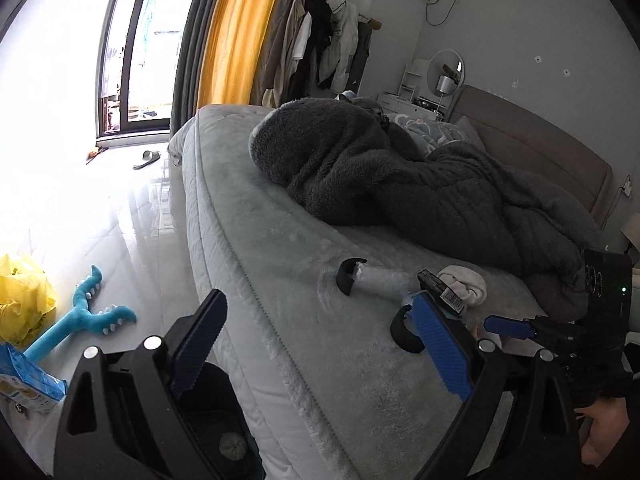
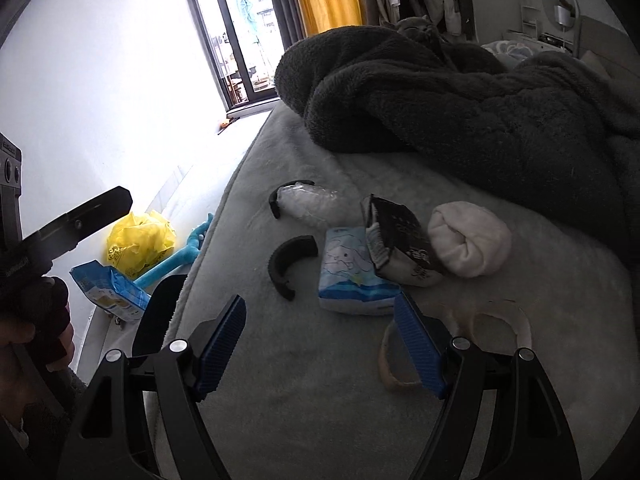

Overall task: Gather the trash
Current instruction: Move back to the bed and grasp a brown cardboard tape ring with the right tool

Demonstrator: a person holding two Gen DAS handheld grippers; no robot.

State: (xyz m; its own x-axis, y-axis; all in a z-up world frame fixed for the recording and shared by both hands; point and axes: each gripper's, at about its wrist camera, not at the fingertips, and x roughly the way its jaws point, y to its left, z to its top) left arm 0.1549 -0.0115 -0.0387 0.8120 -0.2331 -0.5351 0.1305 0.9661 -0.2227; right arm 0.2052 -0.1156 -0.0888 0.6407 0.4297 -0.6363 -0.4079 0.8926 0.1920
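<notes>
No text, brand or number can be read with certainty. The dark carton (image 2: 400, 240) on the bed carries pale script on its side and a white label strip with fine print, too small and blurred to make out. The blue-and-white tissue pack (image 2: 352, 276) shows only a line drawing of a cartoon figure. The yellow bag (image 2: 140, 240) and blue packet (image 2: 108, 288) on the floor bear blurred printing.
</notes>
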